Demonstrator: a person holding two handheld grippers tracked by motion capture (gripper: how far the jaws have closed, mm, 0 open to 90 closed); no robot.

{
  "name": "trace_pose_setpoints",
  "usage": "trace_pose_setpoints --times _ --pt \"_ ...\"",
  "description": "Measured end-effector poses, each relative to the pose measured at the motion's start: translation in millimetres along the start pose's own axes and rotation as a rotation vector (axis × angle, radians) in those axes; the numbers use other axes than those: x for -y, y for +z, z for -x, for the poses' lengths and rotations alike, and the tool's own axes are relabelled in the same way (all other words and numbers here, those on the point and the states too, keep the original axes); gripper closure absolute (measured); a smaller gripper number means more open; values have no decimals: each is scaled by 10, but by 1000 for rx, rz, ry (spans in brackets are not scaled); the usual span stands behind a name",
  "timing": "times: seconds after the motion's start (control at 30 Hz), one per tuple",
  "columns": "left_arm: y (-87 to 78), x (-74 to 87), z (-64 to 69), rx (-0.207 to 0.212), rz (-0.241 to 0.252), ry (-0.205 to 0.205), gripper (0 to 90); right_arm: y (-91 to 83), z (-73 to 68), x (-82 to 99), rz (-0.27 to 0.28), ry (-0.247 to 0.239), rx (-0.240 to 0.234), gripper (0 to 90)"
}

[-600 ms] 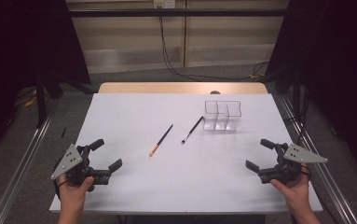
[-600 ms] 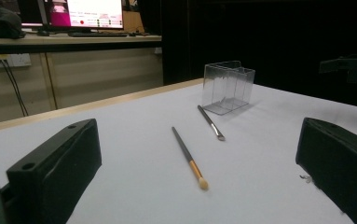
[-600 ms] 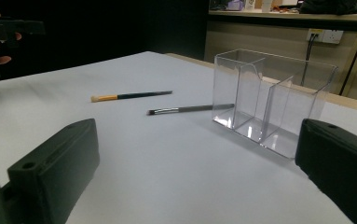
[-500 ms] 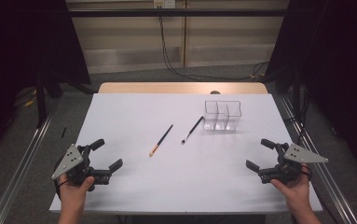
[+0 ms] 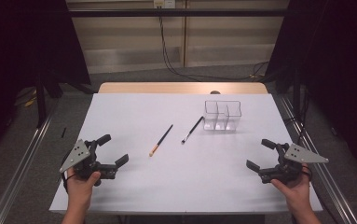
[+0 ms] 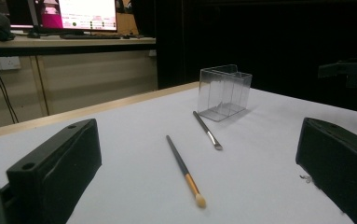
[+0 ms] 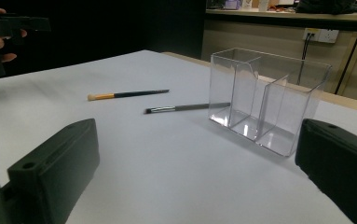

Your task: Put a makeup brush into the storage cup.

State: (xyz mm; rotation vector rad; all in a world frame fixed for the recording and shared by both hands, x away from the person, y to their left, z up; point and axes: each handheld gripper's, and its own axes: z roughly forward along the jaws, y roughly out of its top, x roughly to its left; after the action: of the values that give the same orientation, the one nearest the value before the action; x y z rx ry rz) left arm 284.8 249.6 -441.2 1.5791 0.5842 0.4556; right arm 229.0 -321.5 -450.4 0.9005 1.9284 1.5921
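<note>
While both hands rest near the front corners of the white rectangular table [image 5: 185,186], the left gripper [image 5: 111,150] and the right gripper [image 5: 261,154] stand with jaws wide apart and nothing between them. Between them lies broad bare tabletop. Near the middle lie two brushes, close together but apart: a thin black-handled brush with an orange ferrule and pale tip [image 5: 161,140] and a thin dark brush with a silver ferrule [image 5: 192,129]. Just right of the second stands a clear plastic three-compartment box [image 5: 222,115], well short of the table's right edge and of the bare wooden strip [image 5: 181,87] along the far edge.
</note>
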Motion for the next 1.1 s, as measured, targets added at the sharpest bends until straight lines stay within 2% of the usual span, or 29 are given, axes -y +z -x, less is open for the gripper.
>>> trace_pose_setpoints --times 0.27,0.47,0.83,1.1 --pt "159 -38 8 13 -7 3 0 -10 7 8 7 8 2 0" --pt "302 -82 32 21 -9 11 0 -6 1 -7 4 -9 -4 0" --pt "640 -174 -7 18 30 10 0 -7 10 -19 10 -10 -8 0" --pt "832 -163 -4 21 27 4 0 12 2 -25 6 -21 -20 0"
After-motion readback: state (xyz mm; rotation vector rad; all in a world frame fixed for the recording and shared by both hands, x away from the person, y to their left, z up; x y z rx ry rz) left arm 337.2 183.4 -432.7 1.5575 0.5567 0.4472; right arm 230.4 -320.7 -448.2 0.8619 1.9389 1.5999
